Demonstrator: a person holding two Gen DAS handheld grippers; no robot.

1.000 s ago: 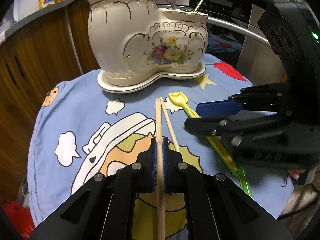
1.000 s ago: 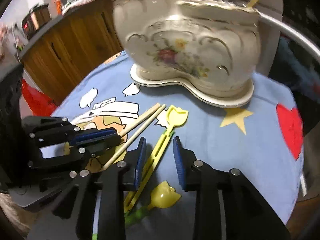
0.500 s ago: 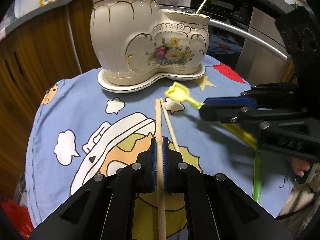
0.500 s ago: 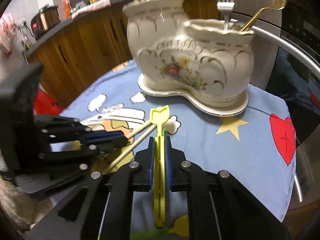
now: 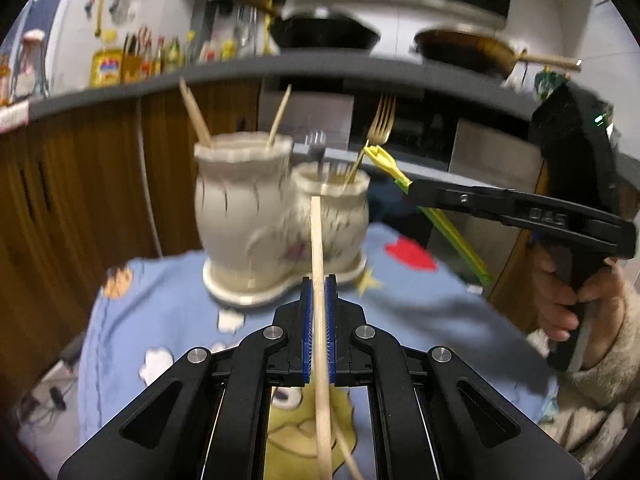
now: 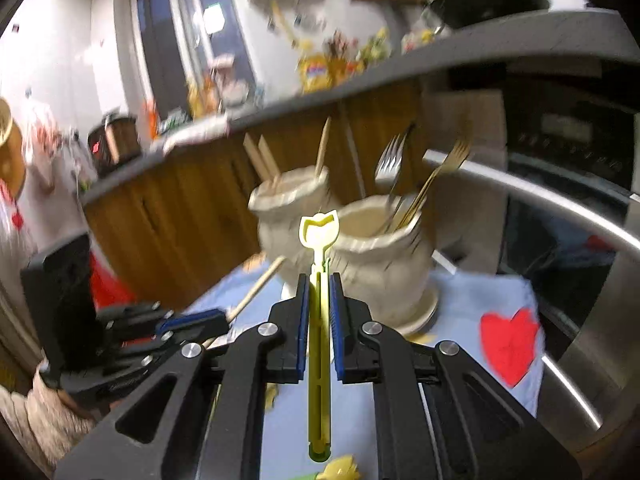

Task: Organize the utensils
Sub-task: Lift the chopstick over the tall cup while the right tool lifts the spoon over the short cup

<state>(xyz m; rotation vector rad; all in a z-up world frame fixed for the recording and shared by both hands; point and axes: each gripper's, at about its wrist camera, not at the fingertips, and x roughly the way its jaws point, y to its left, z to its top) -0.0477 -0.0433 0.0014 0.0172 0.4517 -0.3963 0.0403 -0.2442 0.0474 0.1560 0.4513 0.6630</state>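
My left gripper (image 5: 319, 284) is shut on wooden chopsticks (image 5: 317, 248), lifted above the table and pointing at the cream ceramic two-pot holder (image 5: 244, 216). My right gripper (image 6: 319, 284) is shut on a yellow-green plastic utensil (image 6: 319, 236) with a tulip-shaped end, raised in front of the holder (image 6: 380, 248). The holder's taller pot has chopsticks (image 5: 194, 114) in it; the lower pot has forks (image 5: 380, 120). The right gripper also shows in the left wrist view (image 5: 416, 190), right of the holder. The left gripper shows in the right wrist view (image 6: 224, 316), at lower left.
The holder stands on a round table under a blue cartoon cloth (image 5: 152, 304). Wooden cabinets (image 5: 80, 200) and a dark counter with bottles are behind. An oven with a steel bar (image 6: 560, 192) is at the right. A second yellow piece (image 6: 340, 470) lies on the cloth.
Both grippers have lifted their utensils off the cloth and risen, so the holder now sits lower and farther away. The chopsticks and the yellow utensil now point toward the holder's openings.
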